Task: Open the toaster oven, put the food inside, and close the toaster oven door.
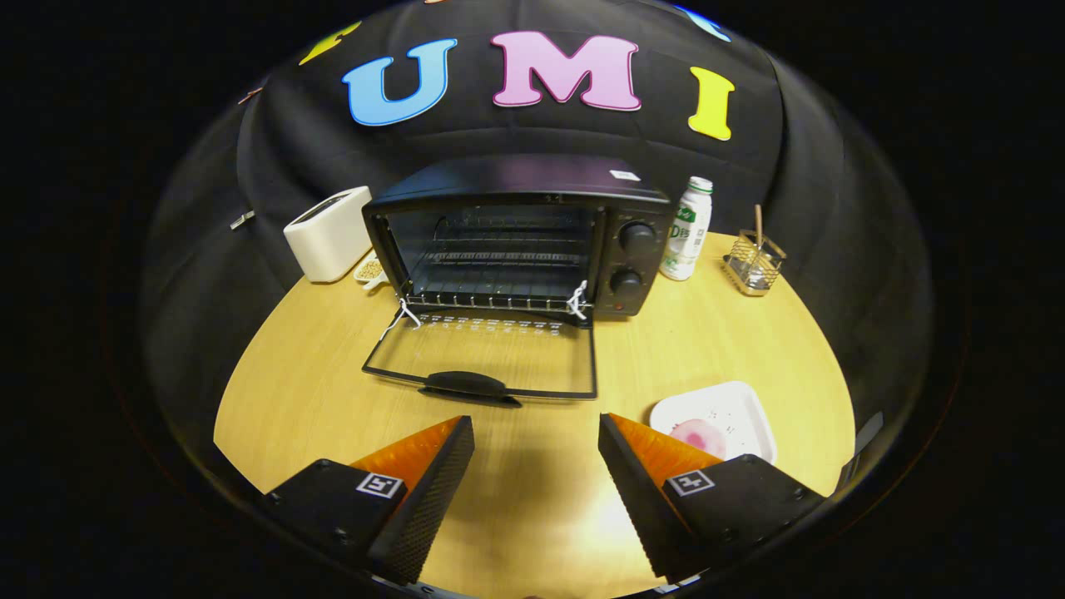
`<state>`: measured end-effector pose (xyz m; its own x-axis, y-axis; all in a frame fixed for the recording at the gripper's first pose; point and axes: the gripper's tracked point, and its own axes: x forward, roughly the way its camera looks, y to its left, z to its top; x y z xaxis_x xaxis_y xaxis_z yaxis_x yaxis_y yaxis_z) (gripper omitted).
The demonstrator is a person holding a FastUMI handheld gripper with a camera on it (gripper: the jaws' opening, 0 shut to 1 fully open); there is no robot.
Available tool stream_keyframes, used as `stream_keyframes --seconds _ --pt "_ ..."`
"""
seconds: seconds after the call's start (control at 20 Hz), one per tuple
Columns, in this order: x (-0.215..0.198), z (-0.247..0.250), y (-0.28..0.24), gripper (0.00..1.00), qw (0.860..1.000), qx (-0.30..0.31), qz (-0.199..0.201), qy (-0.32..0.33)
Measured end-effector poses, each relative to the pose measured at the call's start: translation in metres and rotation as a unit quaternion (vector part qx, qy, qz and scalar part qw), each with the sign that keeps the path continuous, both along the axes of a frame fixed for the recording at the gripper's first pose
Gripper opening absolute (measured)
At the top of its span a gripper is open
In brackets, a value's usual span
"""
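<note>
A black toaster oven (532, 237) stands at the back of the round wooden table (316, 366). Its glass door (487, 353) lies folded down flat towards me, handle (466, 384) nearest. The wire rack (491, 274) inside is bare. A white square plate (732, 412) with a pink piece of food (699, 437) sits to the right, just beyond my right finger. My gripper (537, 433) is open, a little above the table, short of the door handle, with nothing between the fingers.
A white toaster (329, 233) stands left of the oven, with a small dish (369, 270) beside it. A white and green bottle (688, 229) stands right of the oven. Further right is a clear holder (753, 262) with a stick in it.
</note>
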<state>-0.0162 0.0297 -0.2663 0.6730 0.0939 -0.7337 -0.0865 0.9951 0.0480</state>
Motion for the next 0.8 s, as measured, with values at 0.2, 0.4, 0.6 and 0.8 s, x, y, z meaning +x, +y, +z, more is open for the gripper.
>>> stream_keyframes --seconds 0.2,0.4,0.6,0.8 --pt "-0.001 0.034 -0.054 0.99 0.998 -0.051 0.022 -0.031" --pt "0.007 0.045 -0.099 0.99 0.998 -0.052 0.014 -0.038" --pt "0.019 0.029 -0.142 0.99 0.999 -0.035 0.009 -0.004" --pt "0.027 0.005 -0.186 0.99 0.999 -0.013 0.007 0.047"
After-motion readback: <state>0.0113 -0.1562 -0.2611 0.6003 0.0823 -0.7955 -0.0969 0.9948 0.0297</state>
